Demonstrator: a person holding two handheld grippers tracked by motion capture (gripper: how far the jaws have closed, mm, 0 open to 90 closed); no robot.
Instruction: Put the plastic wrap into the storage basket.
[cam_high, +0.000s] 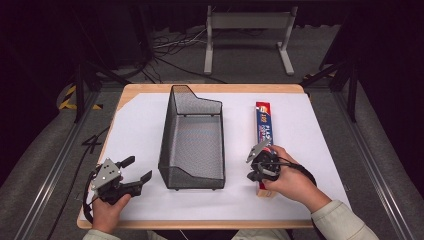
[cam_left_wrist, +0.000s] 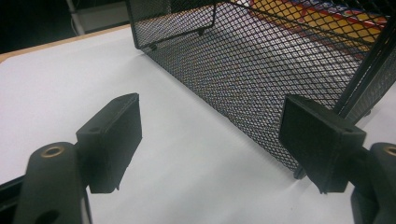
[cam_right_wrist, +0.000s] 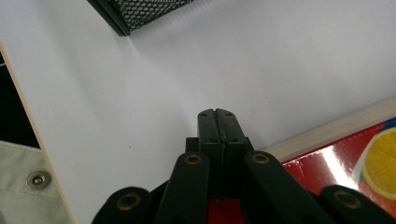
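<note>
Two grippers on the worktop (cam_high: 300, 200): left gripper (cam_high: 136, 169) spread, idle beside the mesh basket (cam_high: 192, 140). Right gripper (cam_high: 255, 172) pressed together over the near end of the wrap box (cam_high: 263, 125). Box probably light, stiff cardboard, slick; grasp across its narrow sides.

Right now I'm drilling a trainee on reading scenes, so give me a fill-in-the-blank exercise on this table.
1. The black mesh basket stands between the two grippers and holds ____.
2. The left gripper has its jaws ____.
3. The right gripper has its jaws ____.
4. The plastic wrap box lies on the basket's ____ side in the high view.

Missing words: nothing; open; shut; right
</note>
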